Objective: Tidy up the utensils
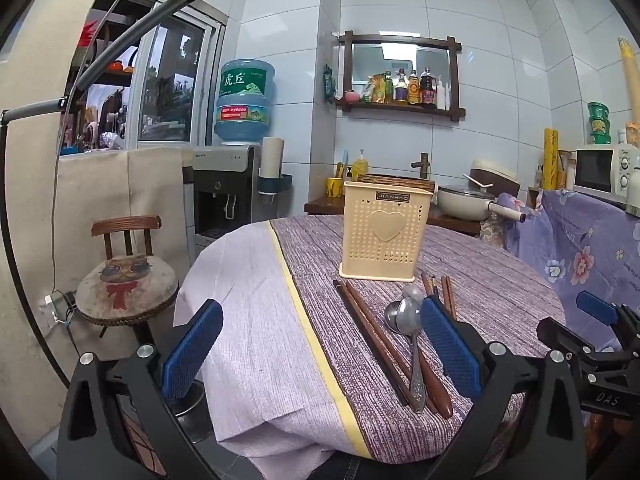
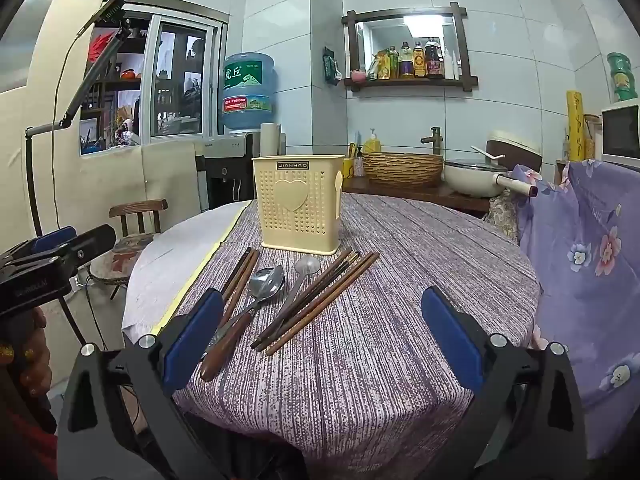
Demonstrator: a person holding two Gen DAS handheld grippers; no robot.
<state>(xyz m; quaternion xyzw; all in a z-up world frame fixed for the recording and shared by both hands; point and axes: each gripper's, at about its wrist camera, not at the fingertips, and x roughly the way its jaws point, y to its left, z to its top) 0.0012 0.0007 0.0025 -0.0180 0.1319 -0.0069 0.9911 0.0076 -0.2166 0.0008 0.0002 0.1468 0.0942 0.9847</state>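
A cream perforated utensil holder (image 1: 386, 234) (image 2: 299, 206) with a heart on its front stands upright on the round table. In front of it lie dark wooden chopsticks (image 1: 376, 336) (image 2: 320, 300) and metal spoons (image 1: 406, 316) (image 2: 267, 282), one with a wooden handle (image 2: 224, 346). My left gripper (image 1: 322, 352) is open and empty, low at the table's near edge, left of the utensils. My right gripper (image 2: 322, 340) is open and empty, above the near part of the table, with the utensils between and ahead of its fingers.
The table (image 2: 400, 280) has a purple striped cloth. A small wooden chair (image 1: 126, 280) stands left of it. Behind are a water dispenser (image 1: 230, 192), a counter with a woven basket (image 2: 402, 168) and a pan (image 2: 476, 178), and a floral-draped cabinet (image 2: 592, 260) at right.
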